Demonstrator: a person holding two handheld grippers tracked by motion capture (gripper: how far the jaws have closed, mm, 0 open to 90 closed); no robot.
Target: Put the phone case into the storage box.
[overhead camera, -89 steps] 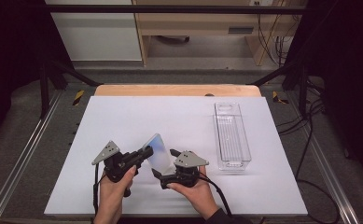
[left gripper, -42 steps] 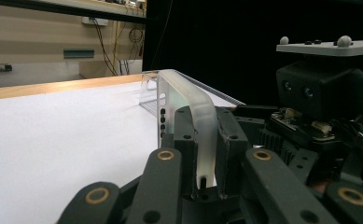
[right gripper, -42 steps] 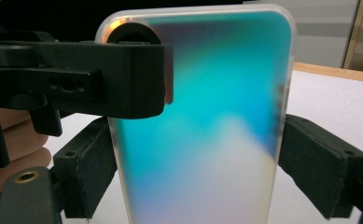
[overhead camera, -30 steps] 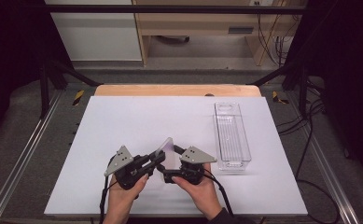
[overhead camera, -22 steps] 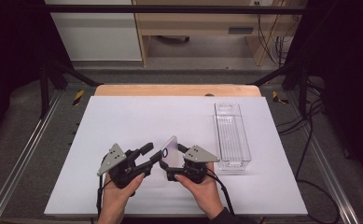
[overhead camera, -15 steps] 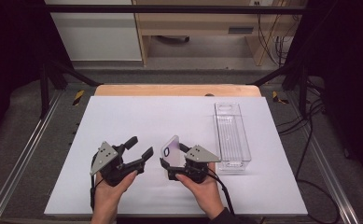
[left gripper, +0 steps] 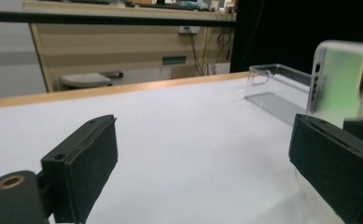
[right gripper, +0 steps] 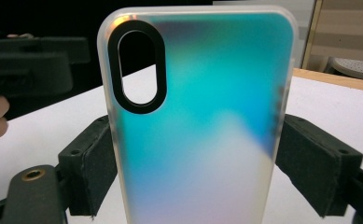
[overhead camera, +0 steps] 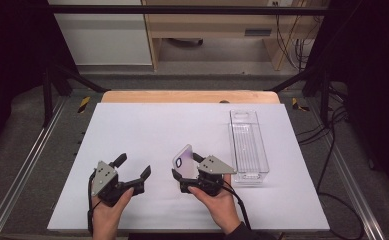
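Now right gripper (overhead camera: 184, 176) jaws pinch phone case (overhead camera: 182, 159); left gripper (overhead camera: 133, 170) jaws just spread, empty; clear tray (overhead camera: 248, 148) beside.

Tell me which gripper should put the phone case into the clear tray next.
Right. The right gripper is already shut on the phone case and sits beside the clear tray. The left gripper has just opened, holds nothing and is farther from the tray.

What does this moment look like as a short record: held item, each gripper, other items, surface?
held item: phone case, iridescent, upright, oval camera cutout near its top
right gripper: shut on the phone case's two long edges
left gripper: open, jaws just been opening, nothing between them, apart from the case
other items: clear plastic box, to the right of the case
surface: white table
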